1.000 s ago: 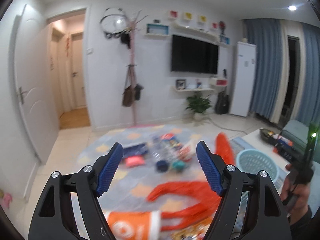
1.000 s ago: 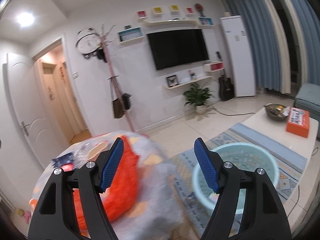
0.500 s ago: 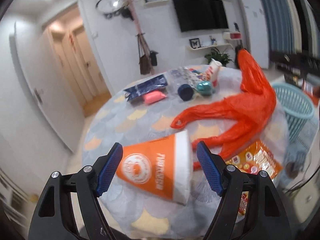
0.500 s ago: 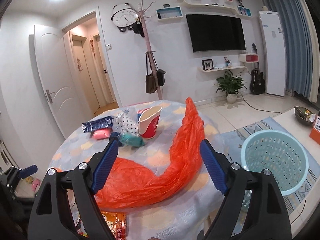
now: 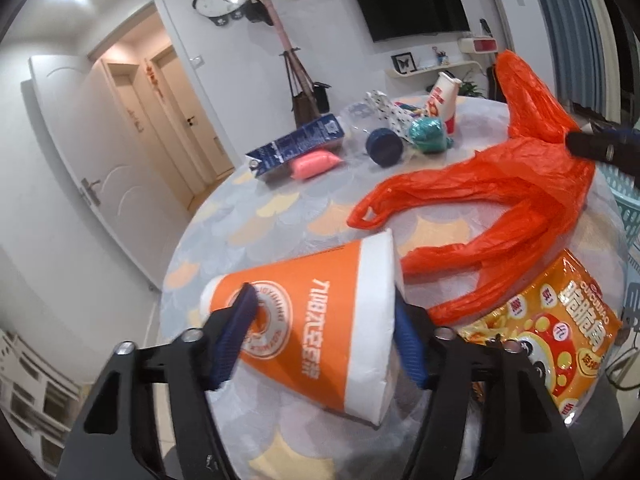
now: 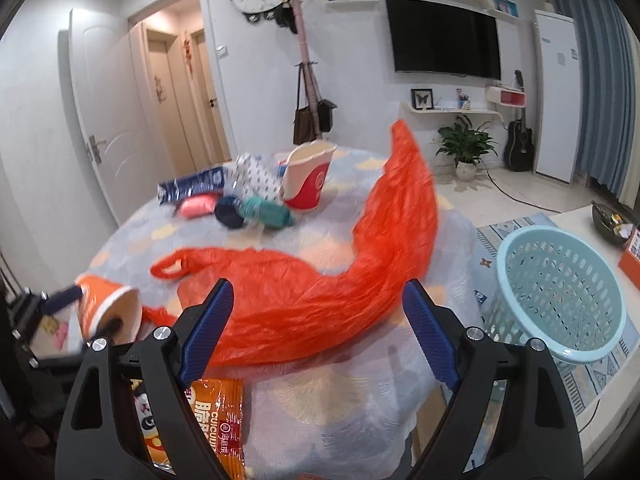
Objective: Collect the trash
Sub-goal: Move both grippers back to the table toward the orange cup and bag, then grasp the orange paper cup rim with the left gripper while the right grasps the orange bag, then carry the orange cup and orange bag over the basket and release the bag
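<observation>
The left gripper has just been closing its jaws around an orange paper cup that lies on its side at the near edge of the round table; one blue pad lies against the cup's narrow base and the other against its white rim, so the cup looks grasped, though how firmly cannot be told. In the right wrist view the same cup sits at about eight o'clock, with the left gripper's fingertips on either side of it. The right gripper hovers with its jaws spread wide and released, nothing between the pads, above a crumpled orange plastic bag draped across the middle of the table. An orange snack packet lies just beside the cup, at four o'clock in the left view. Toward twelve o'clock on the table sits a cluster: a blue carton, a pink pouch, a dark blue cap, a teal bundle and a red-and-white cup. A pale blue basket stands on the floor at three o'clock in the right view, apart from the table.
</observation>
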Available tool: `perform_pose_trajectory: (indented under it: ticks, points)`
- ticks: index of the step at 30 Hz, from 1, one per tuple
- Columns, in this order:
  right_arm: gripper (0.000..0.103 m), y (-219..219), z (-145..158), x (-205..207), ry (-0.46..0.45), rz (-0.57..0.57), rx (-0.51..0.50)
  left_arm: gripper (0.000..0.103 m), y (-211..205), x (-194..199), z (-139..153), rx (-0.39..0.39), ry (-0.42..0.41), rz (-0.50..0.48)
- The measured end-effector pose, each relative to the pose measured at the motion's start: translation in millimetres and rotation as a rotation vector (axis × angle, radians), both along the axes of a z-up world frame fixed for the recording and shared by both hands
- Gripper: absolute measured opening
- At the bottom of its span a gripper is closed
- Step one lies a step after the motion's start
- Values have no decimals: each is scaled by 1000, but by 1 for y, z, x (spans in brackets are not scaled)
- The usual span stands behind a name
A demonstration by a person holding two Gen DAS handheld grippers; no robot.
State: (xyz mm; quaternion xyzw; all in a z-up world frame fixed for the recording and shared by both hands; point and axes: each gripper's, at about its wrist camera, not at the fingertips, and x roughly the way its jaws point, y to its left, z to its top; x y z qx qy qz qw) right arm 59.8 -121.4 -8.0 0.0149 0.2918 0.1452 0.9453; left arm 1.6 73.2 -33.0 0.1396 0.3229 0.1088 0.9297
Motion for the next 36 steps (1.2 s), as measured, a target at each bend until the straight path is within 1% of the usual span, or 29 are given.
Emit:
perform_pose_trajectory:
  ticks: [1,3,5,7,9,10,11,12,13,14,15,16,17,19,22,23,25,27,31,36]
  points:
    - [82,4,-4,2,13,5,-17,54,0,0,1,-4,-4,1]
    - [82,7,-9,7,23,9,-24,47,2,-3,5,-10,-17,5]
    - [82,9,-14,12,38,-10,-38,41,2,-5,9,-5,-34,12]
    - [82,8,-19,19,80,-31,-41,38,2,-7,12,-6,-43,11]
    - [76,6,-23,25,114,-44,-29,34,3,-9,15,-6,-51,11]
    - [65,5,-25,27,131,-49,-29,33,4,-9,17,-7,-57,13]
    - [50,4,-26,28,142,-46,-25,31,5,-10,19,-9,-63,15]
    - [42,2,-27,29,153,-41,-12,29,6,-10,20,-12,-68,17]
    - [32,1,-26,29,152,-41,1,28,8,-11,22,-19,-75,19]
    - [25,-1,-24,28,145,-43,10,26,11,-13,25,-29,-85,21]
    - [22,-2,-22,27,141,-41,15,24,13,-13,28,-38,-91,24]
    - [16,-3,-21,26,138,-37,21,23,16,-14,31,-49,-100,27]
    - [14,-5,-18,25,134,-33,37,20,20,-16,35,-68,-112,28]
    - [13,-8,-12,23,115,-32,61,16,28,-20,43,-109,-142,26]
    - [11,-10,-1,20,70,-30,86,4,38,-25,55,-150,-180,23]
    - [11,-11,4,19,50,-28,95,2,43,-25,58,-170,-186,24]
    - [11,-12,11,17,23,-27,103,2,50,-25,62,-210,-193,17]
    - [11,-11,20,19,0,-28,112,2,54,-25,64,-209,-211,28]
    - [10,-11,39,19,-51,-29,131,2,58,-27,71,-236,-243,12]
    - [10,-18,57,11,-127,-44,146,2,58,-27,77,-251,-261,3]
